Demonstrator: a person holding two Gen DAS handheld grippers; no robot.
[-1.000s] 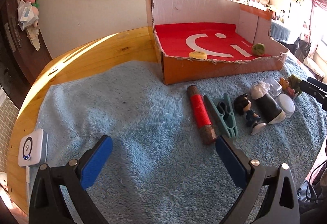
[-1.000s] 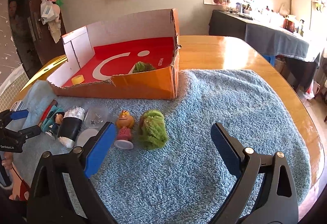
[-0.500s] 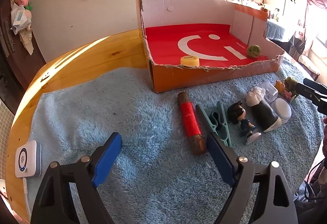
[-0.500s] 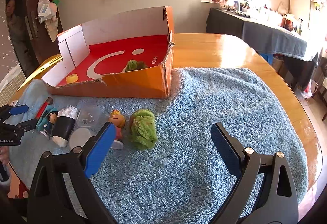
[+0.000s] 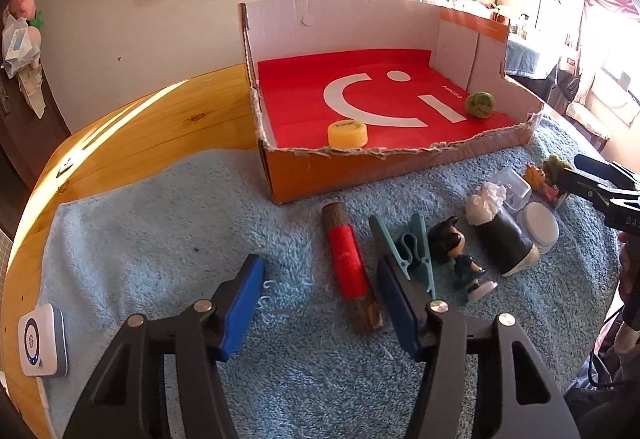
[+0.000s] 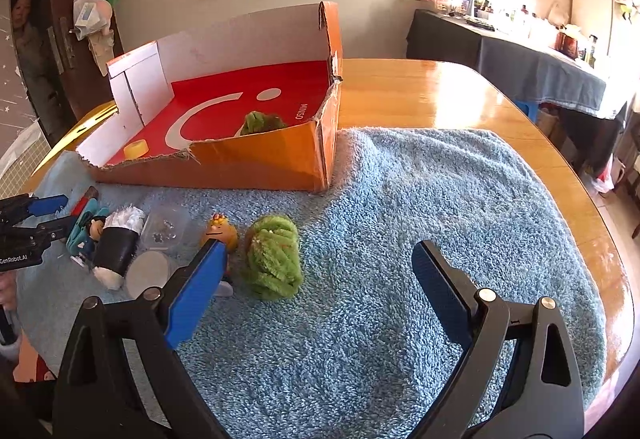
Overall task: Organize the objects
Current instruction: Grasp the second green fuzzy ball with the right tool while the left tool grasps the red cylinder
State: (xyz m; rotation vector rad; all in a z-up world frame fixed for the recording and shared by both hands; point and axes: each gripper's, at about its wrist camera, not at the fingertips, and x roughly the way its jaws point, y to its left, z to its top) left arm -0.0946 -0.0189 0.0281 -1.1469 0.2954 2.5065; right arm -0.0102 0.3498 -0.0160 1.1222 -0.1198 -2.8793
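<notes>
An open cardboard box [image 5: 360, 171] with a red floor holds a yellow cap [image 5: 347, 133] and a green ball [image 5: 479, 103]. On the blue towel in front lie a red-wrapped stick [image 5: 349, 267], a teal clip [image 5: 412, 259], a dark-haired figurine [image 5: 456, 251], a black roll [image 5: 500, 239], a clear cup [image 5: 514, 191] and a white lid [image 5: 538, 227]. My left gripper [image 5: 320, 299] is open, its jaws either side of the stick's near end. My right gripper [image 6: 316, 279] is open just in front of a green fuzzy bundle [image 6: 274, 257] and an orange-headed figurine [image 6: 219, 233].
A white device [image 5: 40, 347] sits on the wooden table [image 5: 132, 135] at the towel's left edge. The towel [image 6: 440, 199] stretches to the right of the box. A dark-clothed side table [image 6: 520, 67] stands beyond.
My left gripper has moved forward and right, so the stick's near end now sits between its jaws. My right gripper has shifted slightly toward the green bundle.
</notes>
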